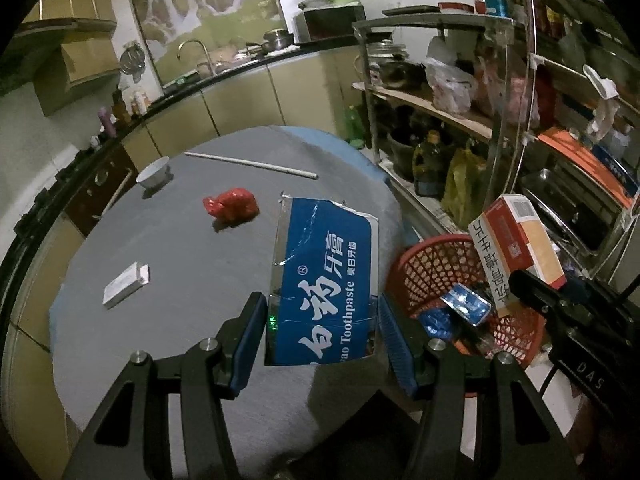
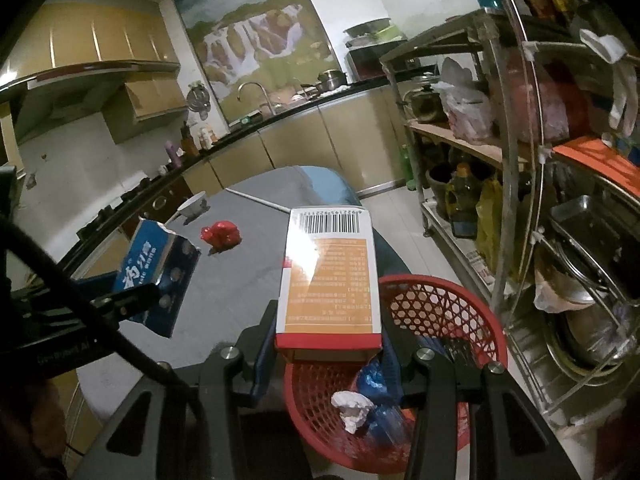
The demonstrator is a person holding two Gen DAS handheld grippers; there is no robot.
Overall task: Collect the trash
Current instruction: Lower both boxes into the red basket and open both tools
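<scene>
Your left gripper [image 1: 322, 336] is clamped on a torn blue toothpaste box [image 1: 326, 276], the two blue pads pressing its long sides, and the box stands up and forward from the fingers above the grey table [image 1: 180, 264]. Your right gripper [image 2: 328, 344] is clamped in the same way on an orange and white medicine box [image 2: 330, 276], with the barcode end pointing away from you. Directly under and just in front of this right gripper is the red mesh basket [image 2: 440, 312], so the medicine box hangs over its near-left rim. Inside the basket, below the right fingers, you can see a crumpled white paper [image 2: 352, 406] and a blue wrapper [image 2: 374, 380]. From the left gripper, the same basket [image 1: 424, 272] is to the right and a little ahead, beside the table edge, and the medicine box [image 1: 516, 248] is held above it. Ahead of the left gripper and a little left, a crumpled red wrapper [image 1: 231, 205] lies on the table. More to the left and nearer to you lies a small white flat box [image 1: 126, 284]. Farther away, at the far left of the table, there is a white bowl [image 1: 154, 174], and a long white stick [image 1: 252, 165] lies across the far edge. To the right of both grippers stands a metal shelf rack [image 2: 520, 152] full of pots, bottles and bags.
</scene>
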